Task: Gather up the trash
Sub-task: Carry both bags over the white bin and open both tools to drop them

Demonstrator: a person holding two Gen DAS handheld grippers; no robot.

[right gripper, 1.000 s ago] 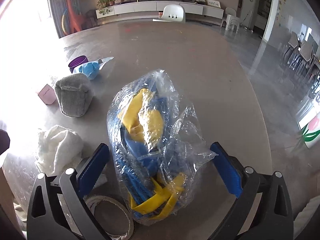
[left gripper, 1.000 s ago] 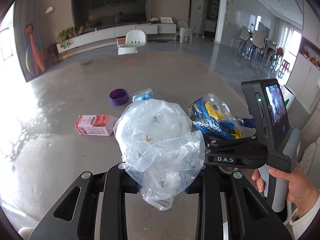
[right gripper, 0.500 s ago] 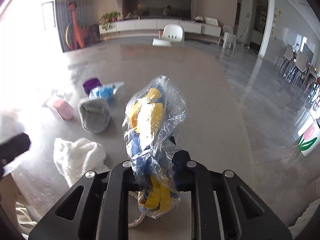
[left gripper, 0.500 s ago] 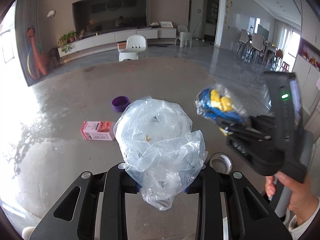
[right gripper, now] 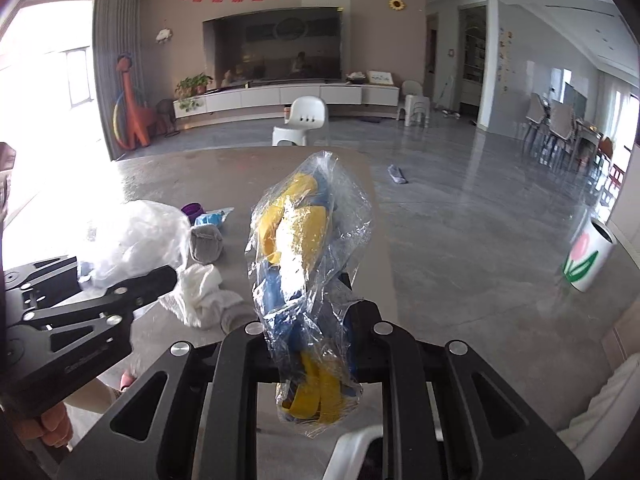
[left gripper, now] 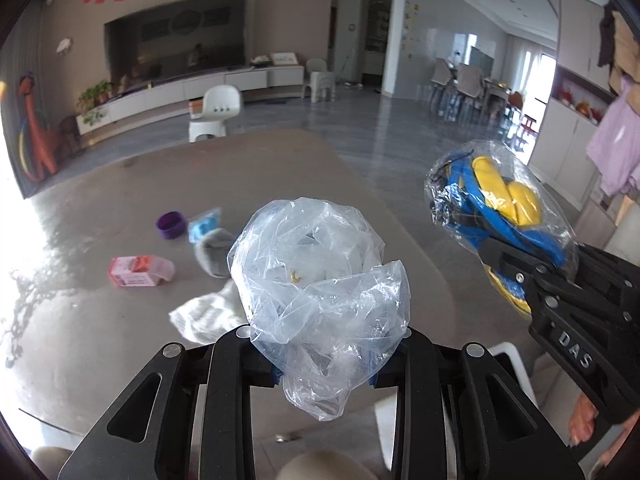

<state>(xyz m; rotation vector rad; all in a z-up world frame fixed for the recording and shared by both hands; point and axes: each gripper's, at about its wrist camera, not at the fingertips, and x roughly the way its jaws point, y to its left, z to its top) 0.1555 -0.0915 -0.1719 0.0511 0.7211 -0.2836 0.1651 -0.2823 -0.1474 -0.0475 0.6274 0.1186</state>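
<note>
My left gripper (left gripper: 324,372) is shut on a crumpled clear plastic bag (left gripper: 320,280) and holds it above the near edge of the grey table (left gripper: 120,320). My right gripper (right gripper: 312,344) is shut on a clear bag of blue and yellow straps (right gripper: 308,248), lifted off the table. That bag also shows in the left wrist view (left gripper: 500,208), to the right of the clear bag. The left gripper and its clear bag (right gripper: 136,240) show at the left of the right wrist view.
On the table lie a pink carton (left gripper: 138,272), a purple cap (left gripper: 171,225), a blue wrapper (left gripper: 204,226), a grey pouch (left gripper: 212,256) and a white cloth (left gripper: 208,316). A white bin with a tulip print (right gripper: 588,260) stands on the floor at right. A white chair (right gripper: 306,120) stands beyond the table.
My right gripper closed on the blue and yellow bag and lifted it off the table. Both grippers rose and pulled back toward the near edge. The left grip is unchanged.
</note>
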